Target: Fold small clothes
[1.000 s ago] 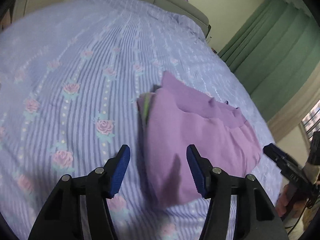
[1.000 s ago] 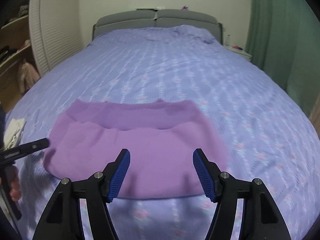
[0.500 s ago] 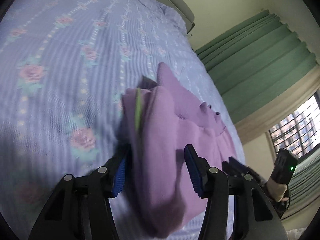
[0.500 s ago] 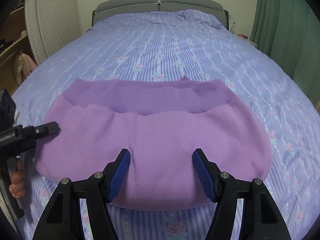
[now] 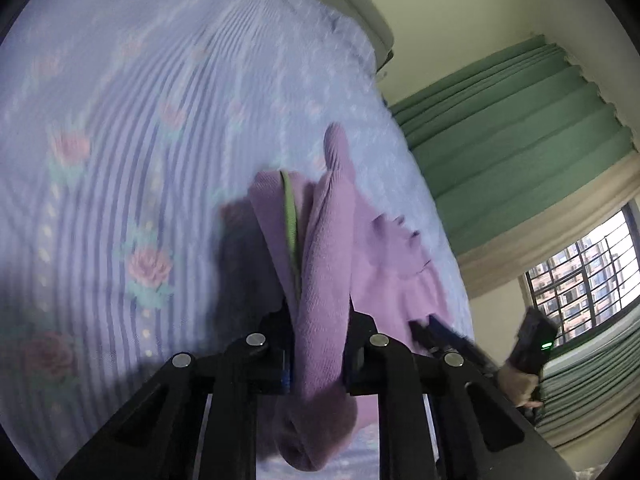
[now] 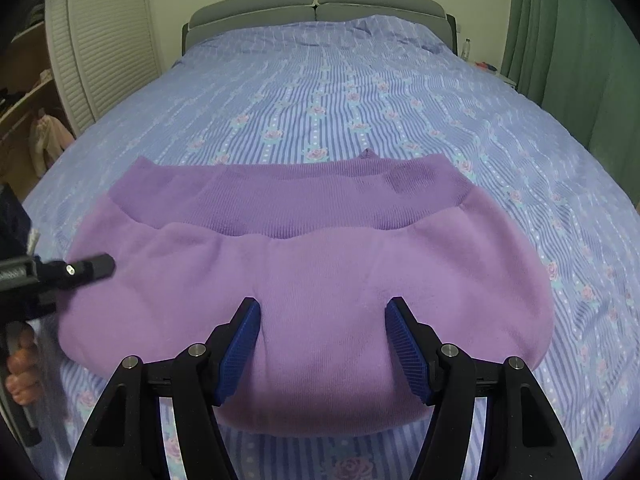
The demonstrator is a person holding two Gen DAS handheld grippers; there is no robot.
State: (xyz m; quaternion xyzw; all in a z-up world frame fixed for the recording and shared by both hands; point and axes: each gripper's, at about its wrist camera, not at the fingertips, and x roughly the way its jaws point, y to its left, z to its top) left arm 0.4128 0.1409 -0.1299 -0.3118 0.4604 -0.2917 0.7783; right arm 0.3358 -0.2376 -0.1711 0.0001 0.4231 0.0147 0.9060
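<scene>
A small purple knit garment lies folded on the bed, its ribbed band toward the headboard. In the left wrist view my left gripper is shut on the garment's left edge, pinching a thick fold that shows a green inner trim. In the right wrist view my right gripper is open, its blue pads straddling the near edge of the garment. The left gripper also shows at the garment's left side in the right wrist view. The right gripper shows in the left wrist view at the garment's far side.
The bed has a lilac striped cover with roses and a grey headboard. Green curtains and a barred window are on the right. A white shuttered wardrobe and shelves stand on the left.
My left gripper moved in onto the garment's left edge and shut on it. My right gripper moved closer to the near edge and stayed open.
</scene>
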